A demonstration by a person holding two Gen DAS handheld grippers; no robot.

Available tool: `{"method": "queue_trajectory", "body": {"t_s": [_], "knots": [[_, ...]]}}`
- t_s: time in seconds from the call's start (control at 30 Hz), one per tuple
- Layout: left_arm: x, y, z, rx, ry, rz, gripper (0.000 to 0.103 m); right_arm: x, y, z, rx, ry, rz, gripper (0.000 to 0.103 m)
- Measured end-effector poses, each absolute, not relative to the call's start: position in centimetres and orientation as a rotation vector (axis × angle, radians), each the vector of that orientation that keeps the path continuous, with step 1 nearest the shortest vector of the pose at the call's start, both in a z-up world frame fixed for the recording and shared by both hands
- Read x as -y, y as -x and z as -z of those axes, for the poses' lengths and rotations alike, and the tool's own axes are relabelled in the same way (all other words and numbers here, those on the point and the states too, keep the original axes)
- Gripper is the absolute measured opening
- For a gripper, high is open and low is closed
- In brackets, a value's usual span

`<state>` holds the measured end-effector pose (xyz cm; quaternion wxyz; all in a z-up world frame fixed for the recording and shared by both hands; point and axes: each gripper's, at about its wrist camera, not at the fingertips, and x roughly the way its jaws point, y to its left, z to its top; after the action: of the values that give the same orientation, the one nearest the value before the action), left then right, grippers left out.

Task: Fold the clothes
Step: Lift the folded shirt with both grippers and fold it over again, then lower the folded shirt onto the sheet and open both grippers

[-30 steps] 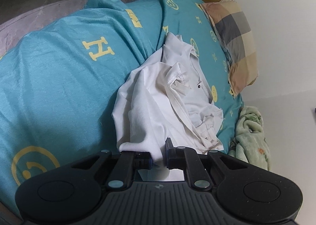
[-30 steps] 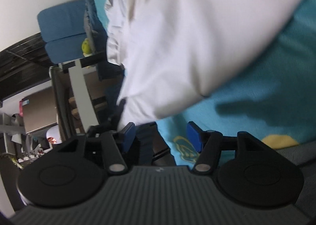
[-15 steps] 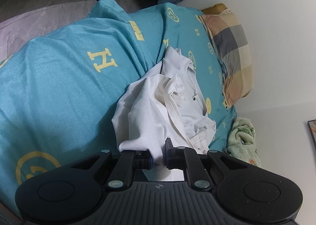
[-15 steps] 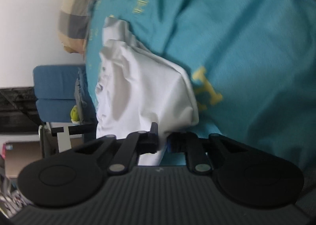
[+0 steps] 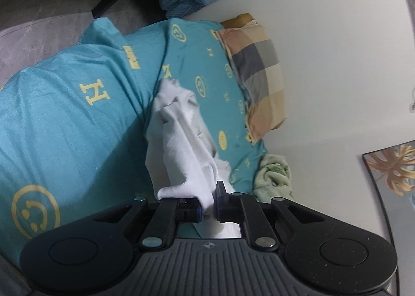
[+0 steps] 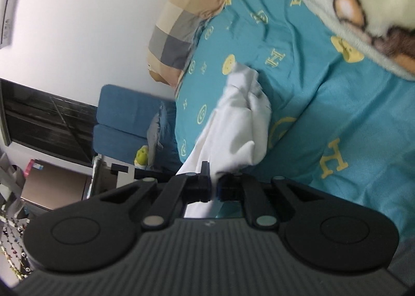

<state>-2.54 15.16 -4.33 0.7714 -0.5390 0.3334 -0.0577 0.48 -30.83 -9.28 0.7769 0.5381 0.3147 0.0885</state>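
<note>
Fingers (image 5: pixel 193 209) of the left gripper (image 5: pixel 208 205) are clamped on a bunched edge of the white garment (image 5: pixel 179 145), with cloth squeezed in the narrow gap between the 2 pads. In the right wrist view the right gripper (image 6: pixel 214 188) is likewise pinched shut on another part of the same white garment (image 6: pixel 238 129), the fabric passing between its fingers (image 6: pixel 199 187) and hanging below them.

From each grip the garment stretches away as a long, crumpled band toward the bed, its far end bunched and resting on the teal bedcover (image 5: pixel 64 127). That bedcover carries yellow letter H marks and yellow smiley faces, and it lies in broad folds across the bed.

At the head of the bed, against the white wall (image 5: pixel 337 62), sits a checked pillow (image 5: pixel 259 75) in grey, beige and pink squares. Just beside the bedcover's edge, near the wall, a pale green blanket (image 5: pixel 272 176) is crumpled. In the right wrist view a pale fleece with brown animal prints (image 6: pixel 350 5) lies over the bedcover. Beyond the bed stands a blue sofa (image 6: pixel 122 119).
</note>
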Motion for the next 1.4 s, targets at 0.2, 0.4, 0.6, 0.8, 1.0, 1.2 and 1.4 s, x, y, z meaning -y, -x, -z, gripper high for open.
{"method": "queue_trajectory", "body": {"t_s": [0.2, 0.4, 0.6, 0.8, 1.0, 1.2, 1.4], "knots": [[-14.8, 7.9, 2.3, -0.731, 1.157, 0.155, 0.01, 32.1, 4.4, 7.3, -0.676, -1.175, -0.19, 0.007], [-14.2, 14.5, 2.2, -0.756, 1.173, 0.164, 0.01, 33.4, 11.0, 6.7, -0.68, -1.204, -0.179, 0.007], [-13.0, 17.6, 1.7, -0.771, 1.157, 0.149, 0.01, 34.7, 13.9, 6.5, -0.686, -1.231, -0.139, 0.007], [-12.4, 15.0, 0.6, -0.779, 1.14, 0.115, 0.01, 35.0, 11.5, 6.0, -0.702, -1.252, -0.106, 0.008], [-11.7, 8.6, 1.1, -0.793, 1.13, 0.077, 0.01, 34.9, 6.0, 6.6, -0.718, -1.269, -0.072, 0.008], [-11.5, 0.8, 3.6, -0.831, 1.128, 0.017, 0.01, 34.1, -1.2, 8.5, -0.774, -1.258, -0.019, 0.008], [-11.6, -6.1, 7.4, -0.87, 1.092, -0.023, 0.011, 33.5, -6.2, 13.0, -0.84, -1.236, 0.021, 0.008]]}}
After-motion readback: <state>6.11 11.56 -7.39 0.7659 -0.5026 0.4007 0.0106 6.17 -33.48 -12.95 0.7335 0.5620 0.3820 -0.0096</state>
